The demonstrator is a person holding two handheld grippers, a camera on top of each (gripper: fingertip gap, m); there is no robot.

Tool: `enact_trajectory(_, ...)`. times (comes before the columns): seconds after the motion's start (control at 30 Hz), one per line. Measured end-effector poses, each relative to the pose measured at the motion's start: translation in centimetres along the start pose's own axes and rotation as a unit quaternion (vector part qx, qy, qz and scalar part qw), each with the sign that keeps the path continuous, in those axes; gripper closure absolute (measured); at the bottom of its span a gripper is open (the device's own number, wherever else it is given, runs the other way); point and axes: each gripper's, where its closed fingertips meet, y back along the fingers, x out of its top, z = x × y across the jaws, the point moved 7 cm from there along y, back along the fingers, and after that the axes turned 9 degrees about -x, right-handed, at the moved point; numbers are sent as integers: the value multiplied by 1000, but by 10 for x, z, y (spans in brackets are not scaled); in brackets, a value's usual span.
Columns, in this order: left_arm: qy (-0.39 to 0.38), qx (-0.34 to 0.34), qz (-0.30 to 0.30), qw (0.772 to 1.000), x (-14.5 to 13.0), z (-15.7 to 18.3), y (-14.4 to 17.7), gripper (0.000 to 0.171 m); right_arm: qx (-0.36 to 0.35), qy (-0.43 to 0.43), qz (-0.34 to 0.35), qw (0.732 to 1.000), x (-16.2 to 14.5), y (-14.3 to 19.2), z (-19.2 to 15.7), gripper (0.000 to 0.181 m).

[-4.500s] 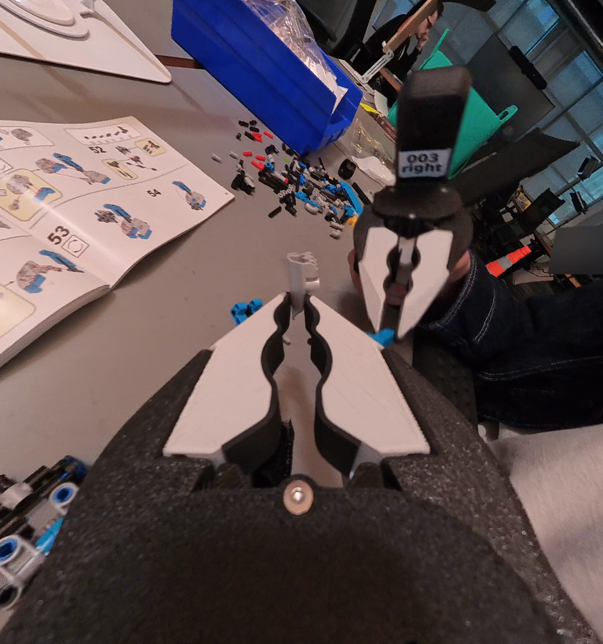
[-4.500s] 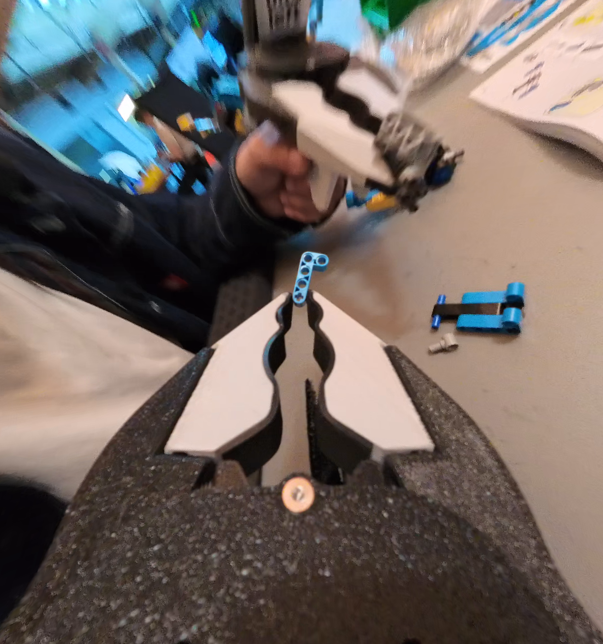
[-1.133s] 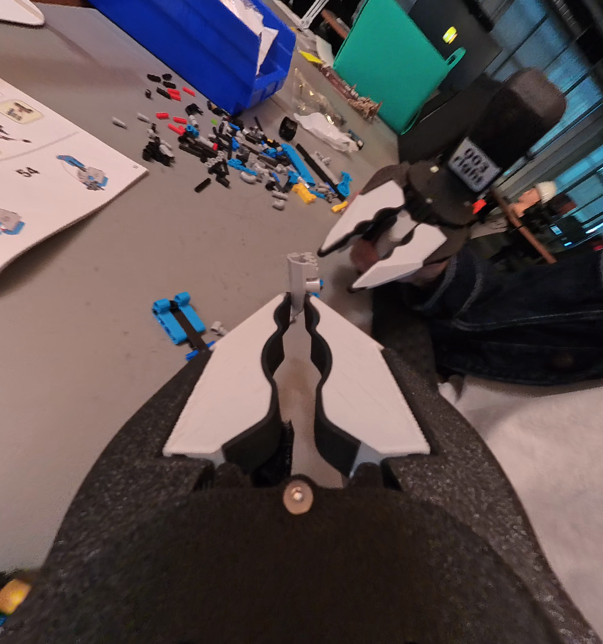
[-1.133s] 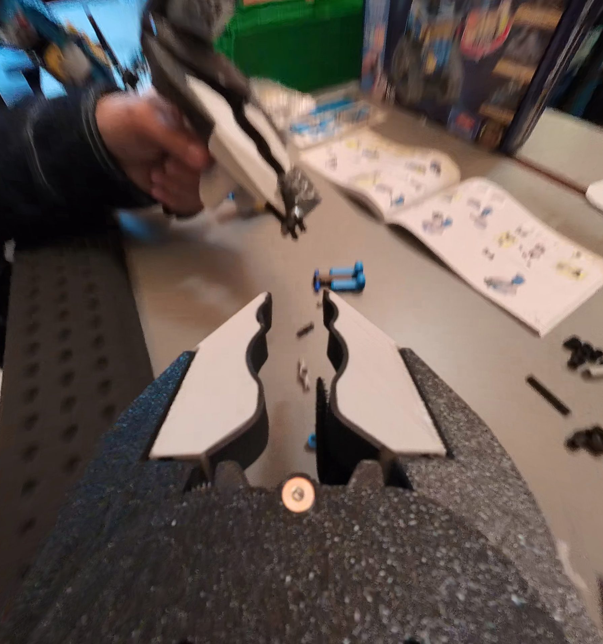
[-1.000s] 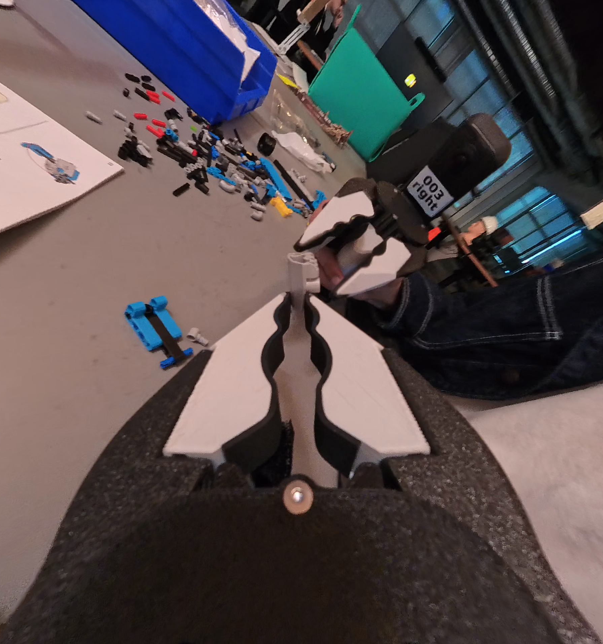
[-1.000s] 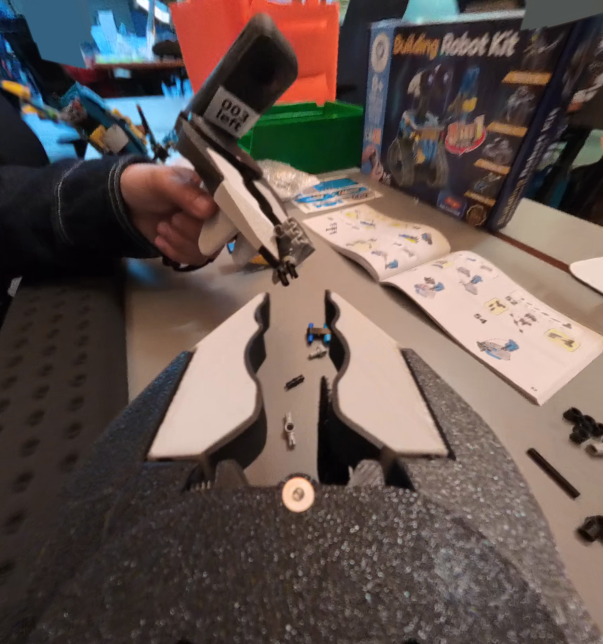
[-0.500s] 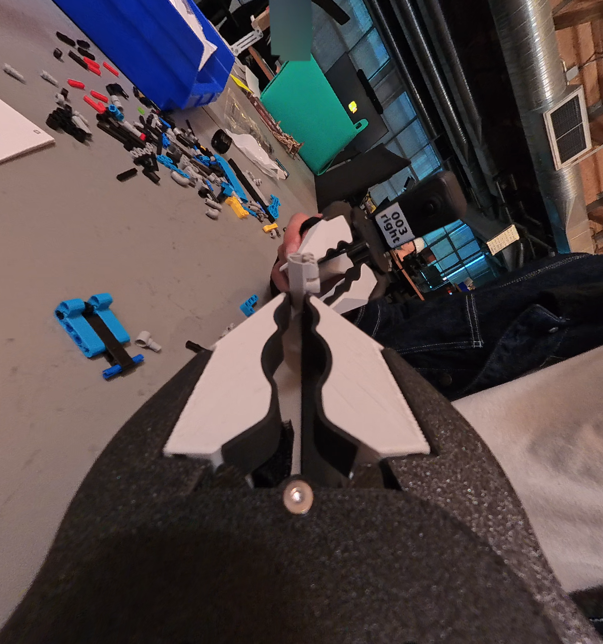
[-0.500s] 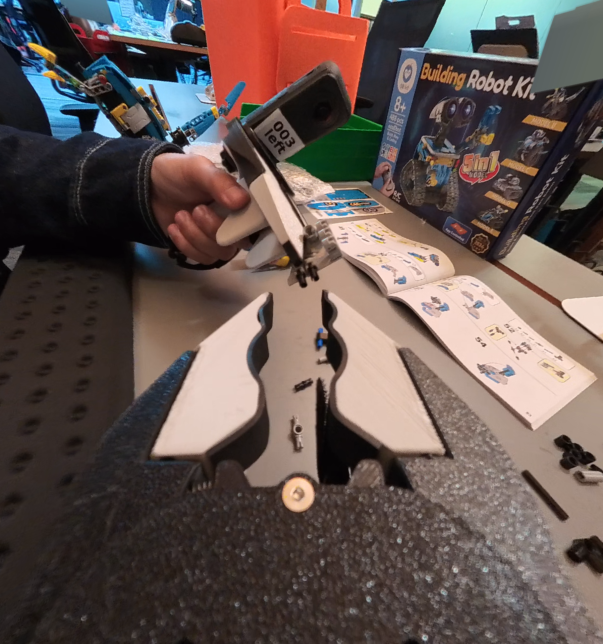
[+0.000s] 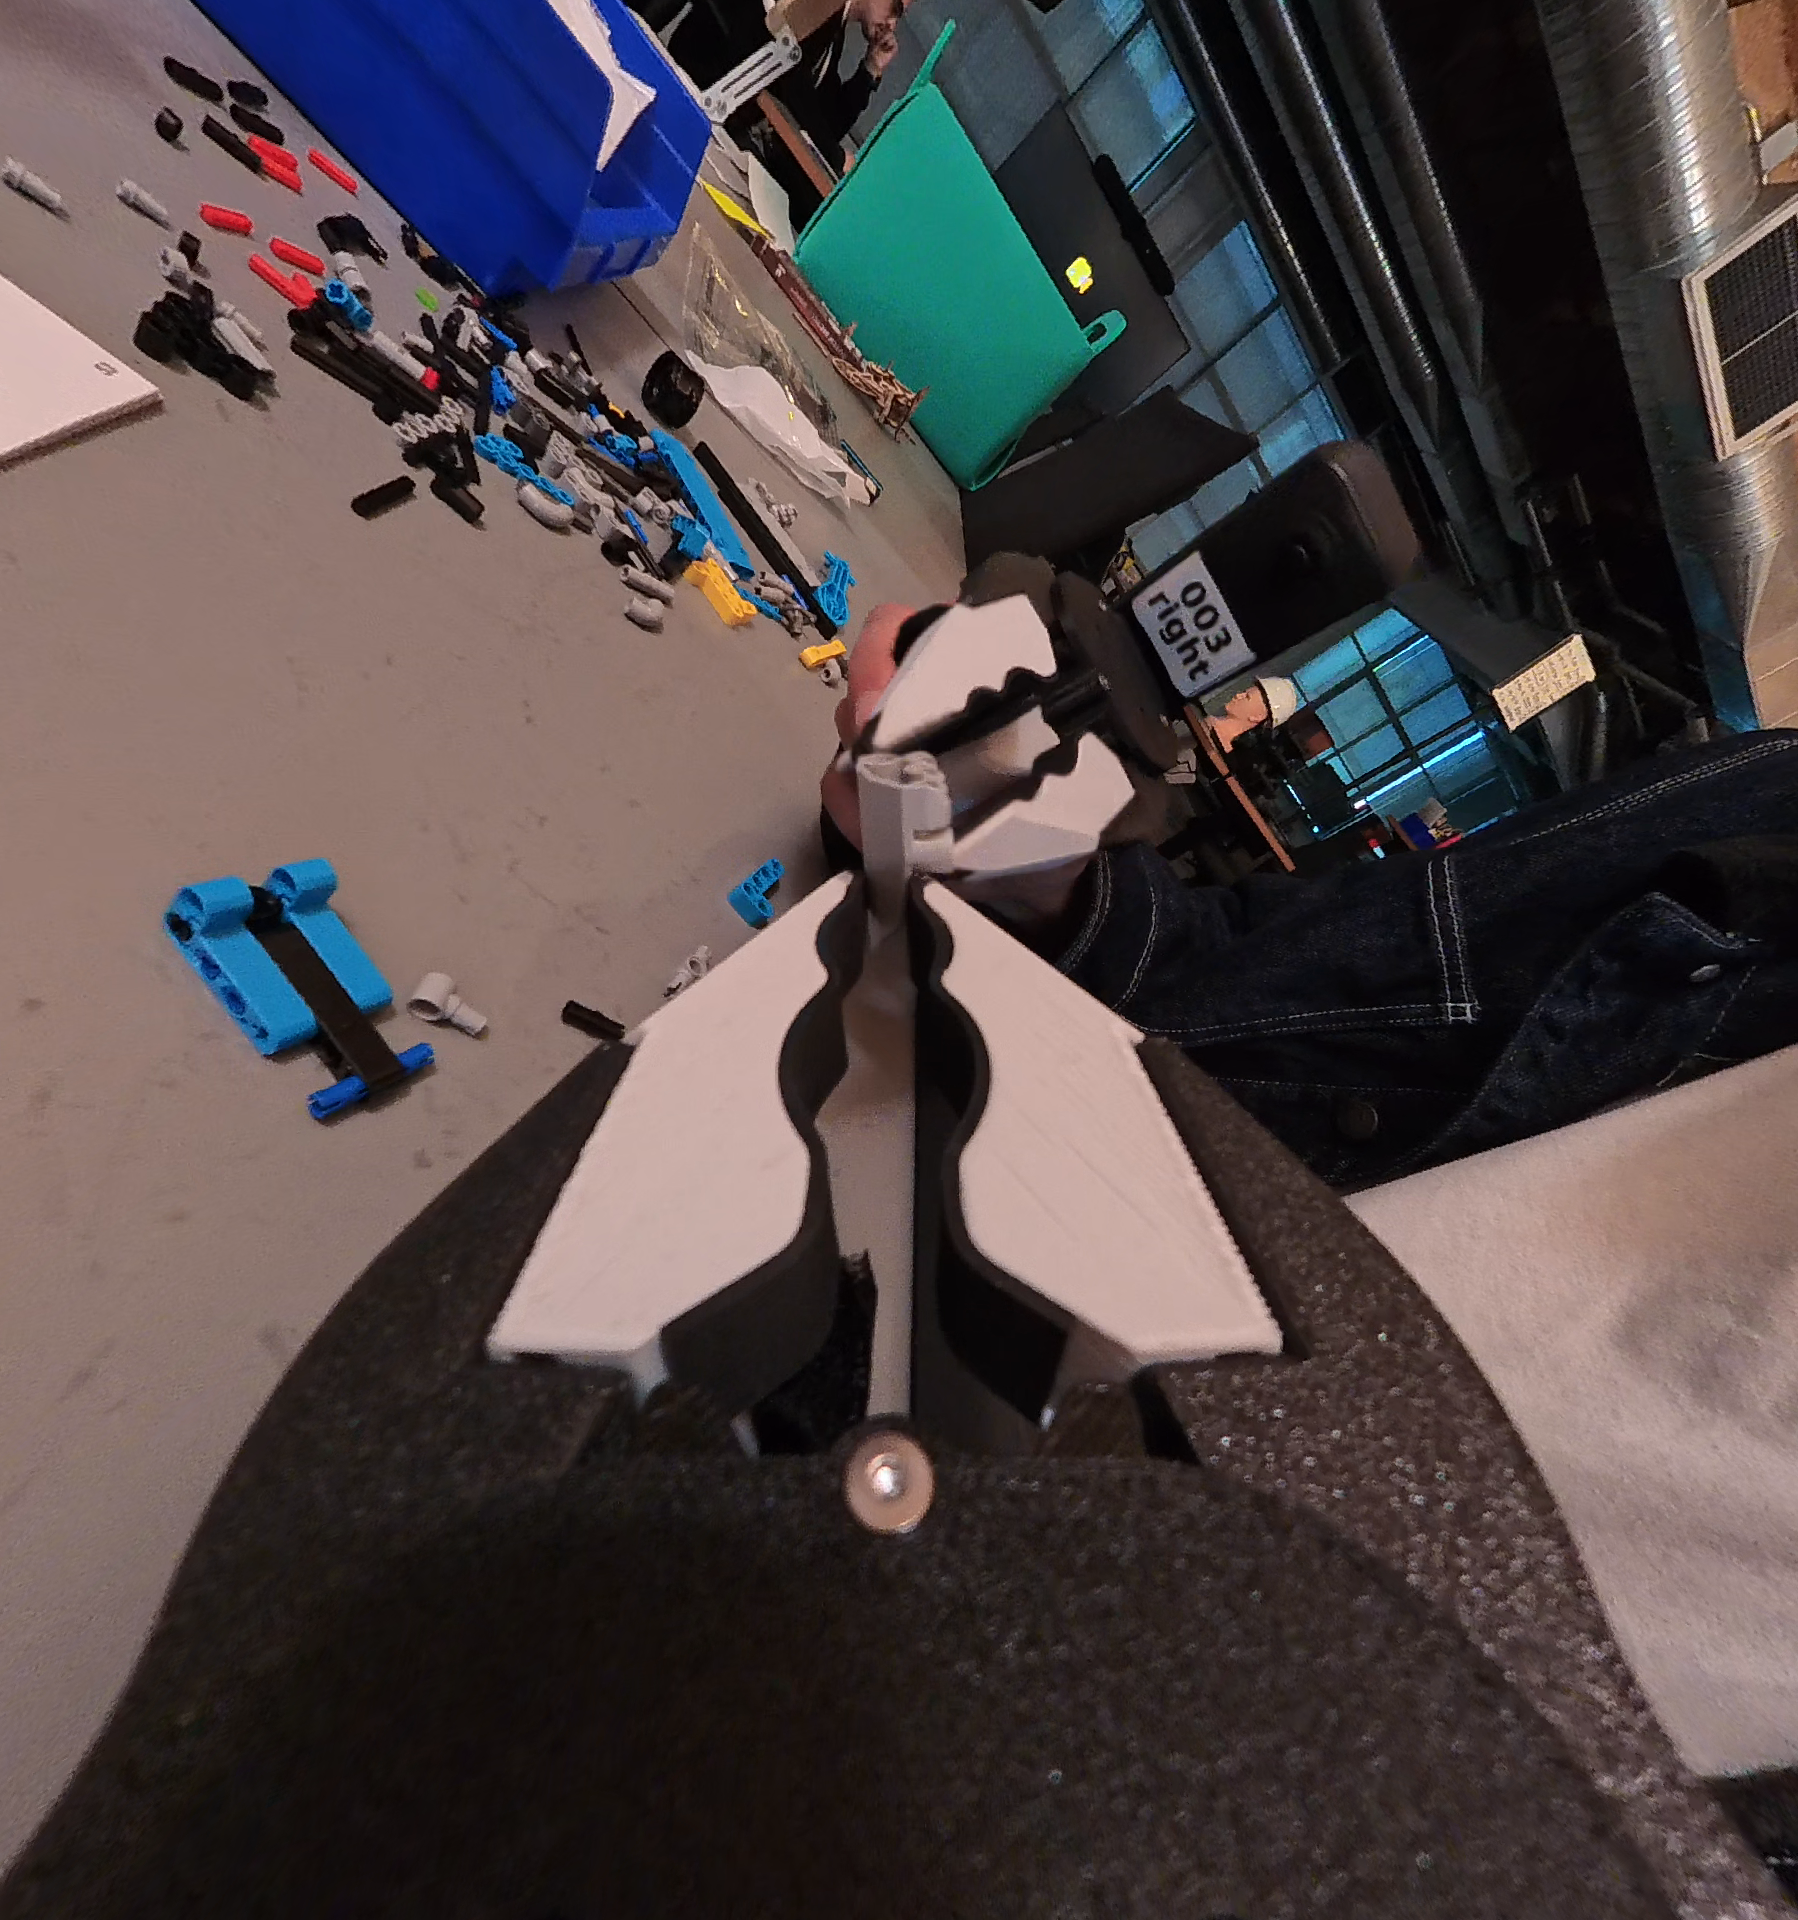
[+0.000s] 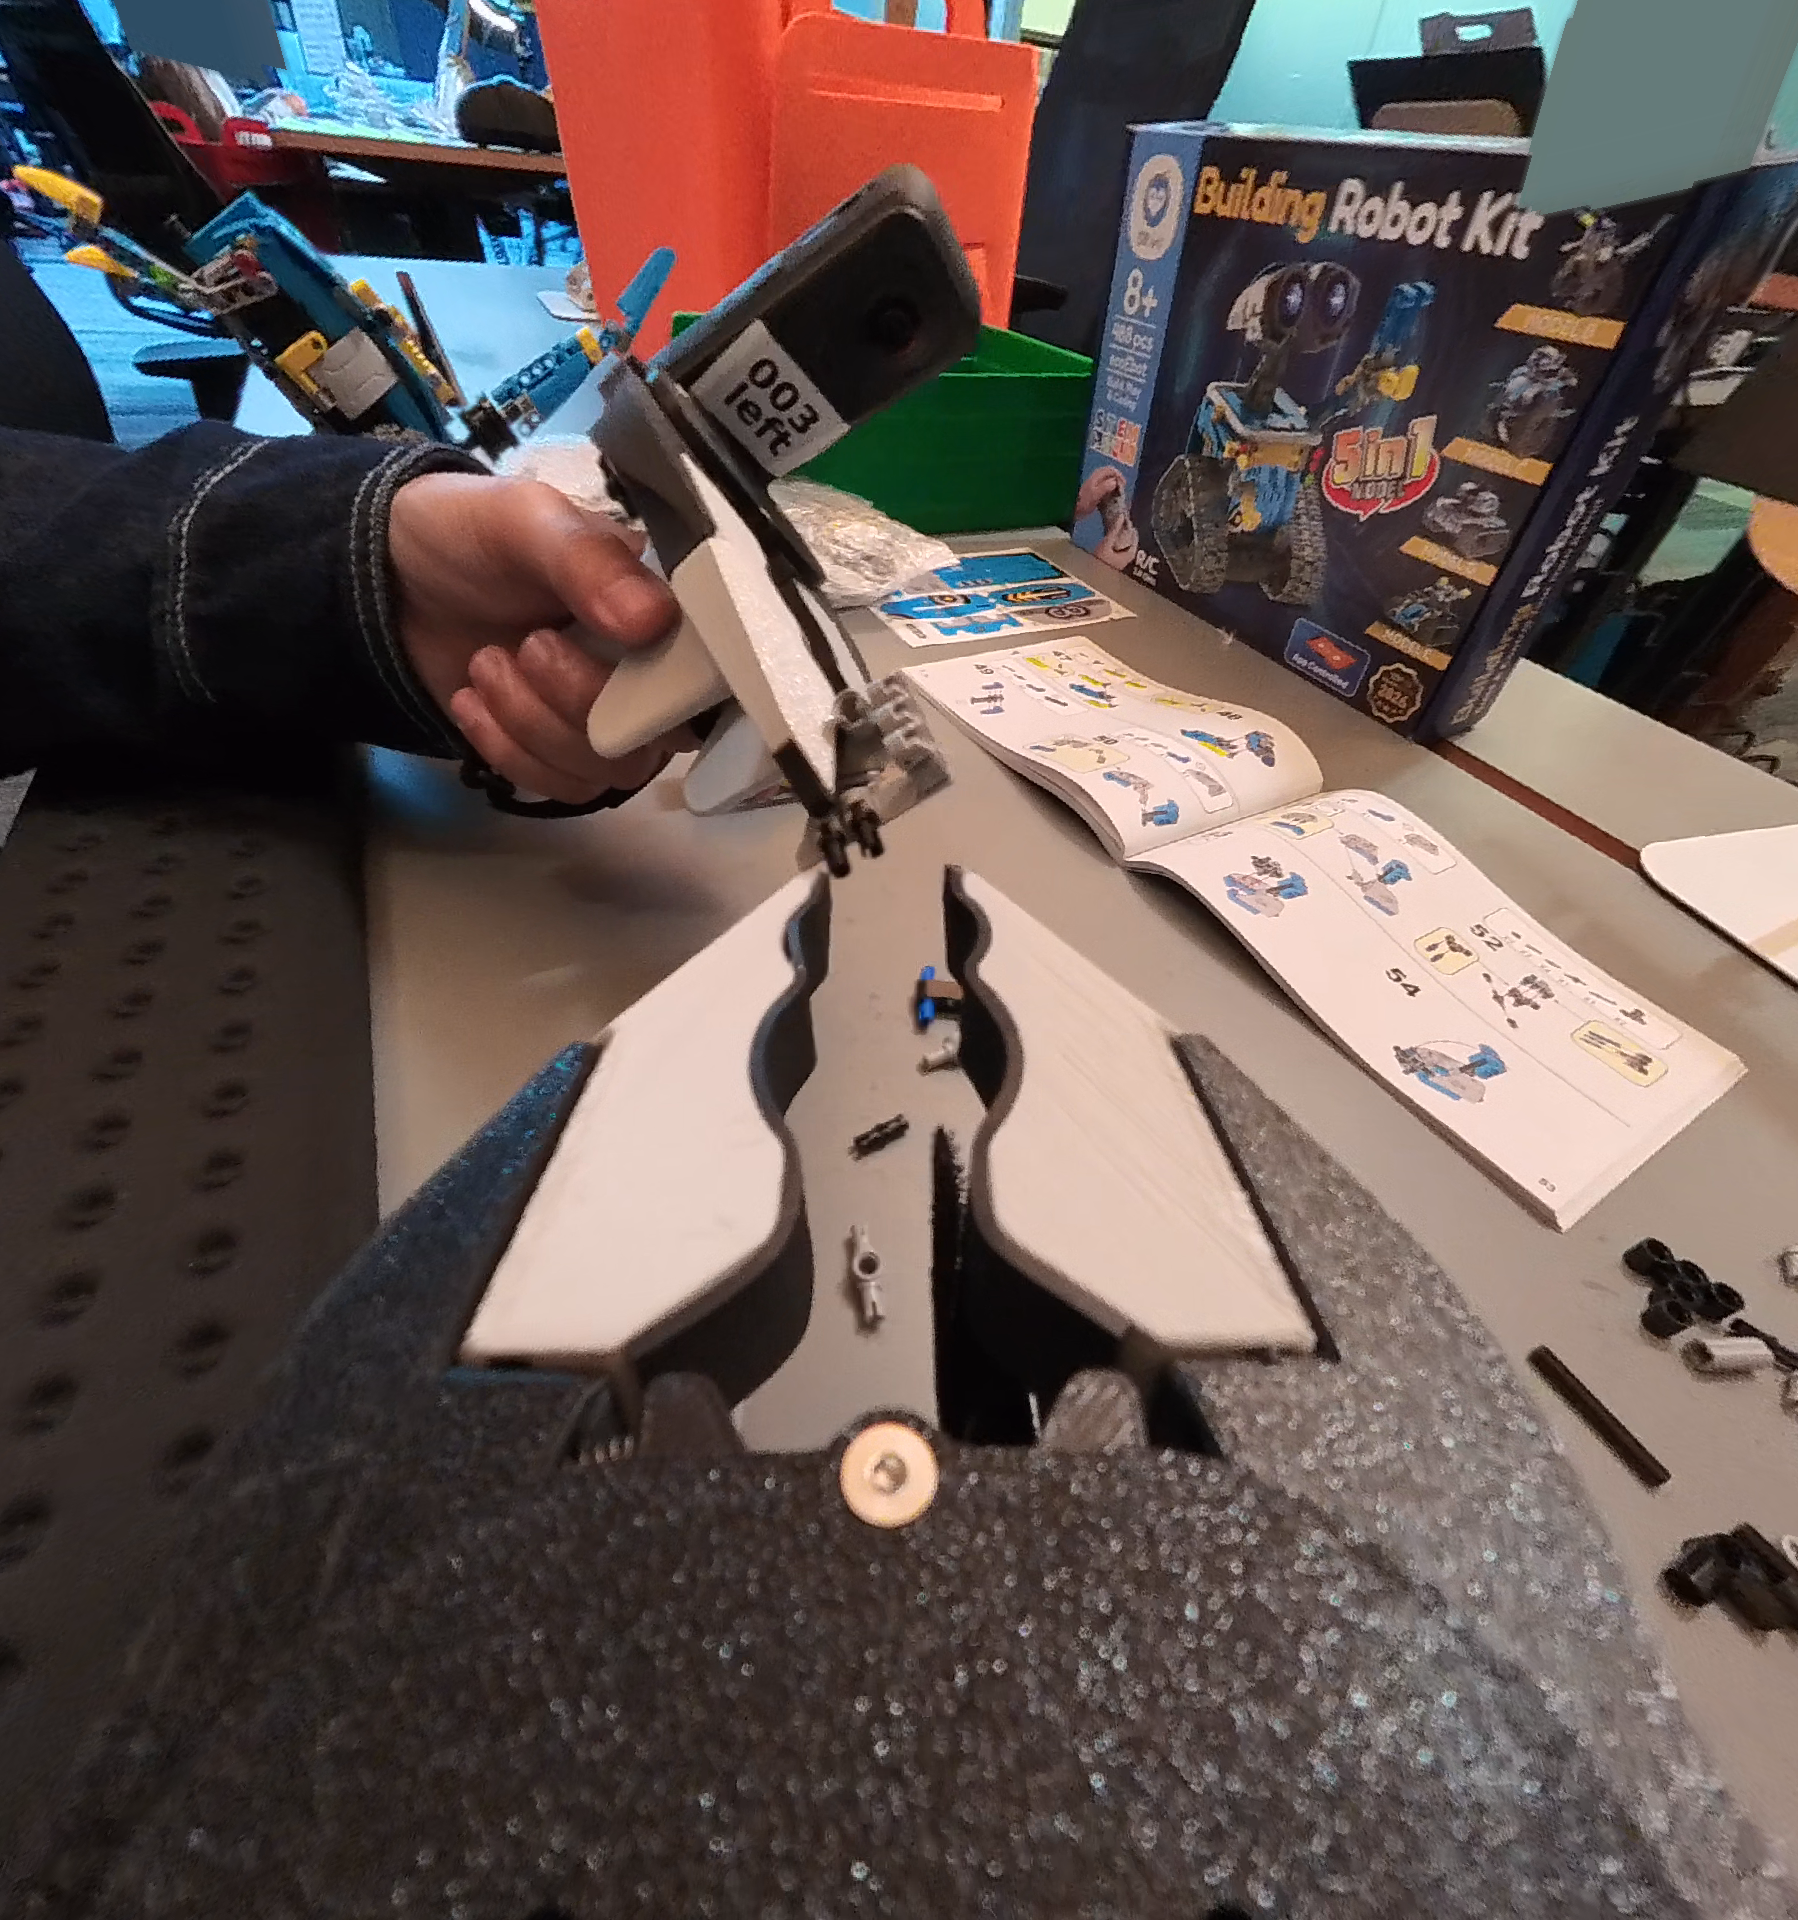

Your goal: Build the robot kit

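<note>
My left gripper [image 9: 887,894] is shut on a grey brick assembly [image 9: 900,810] and holds it above the table. In the right wrist view, this left gripper [image 10: 833,800] holds the assembly [image 10: 890,743] with two black pins [image 10: 848,836] pointing down. My right gripper [image 10: 887,883] is open and empty, its tips just below those pins. In the left wrist view the right gripper [image 9: 869,748] sits right behind the grey assembly, jaws apart. A blue and black assembly [image 9: 277,961] and a small blue angled beam [image 9: 755,894] lie on the grey table [image 9: 251,675].
Loose pins lie under my right gripper: a black one [image 10: 877,1135] and a grey one [image 10: 864,1273]. A pile of small parts [image 9: 521,436] and a blue bin [image 9: 479,114] stand farther off. An open booklet [image 10: 1342,914], a kit box [image 10: 1394,416] and a perforated black mat [image 10: 126,1039] surround the work spot. The grippers are tip to tip, or close to it.
The right gripper held a small blue angled beam 4.5 s ago; now it is open and empty. Both grippers have swung and drawn close, tips near each other.
</note>
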Motion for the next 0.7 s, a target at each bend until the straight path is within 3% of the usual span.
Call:
enact_trajectory(0.23, -3, 5, -2, 1000, 0, 0, 0, 165, -58, -42, -14, 997, -5, 3, 23, 160)
enact_trajectory(0.7, -3, 5, -1, 1000, 0, 0, 0, 165, -64, -72, -25, 995, -9, 3, 30, 162)
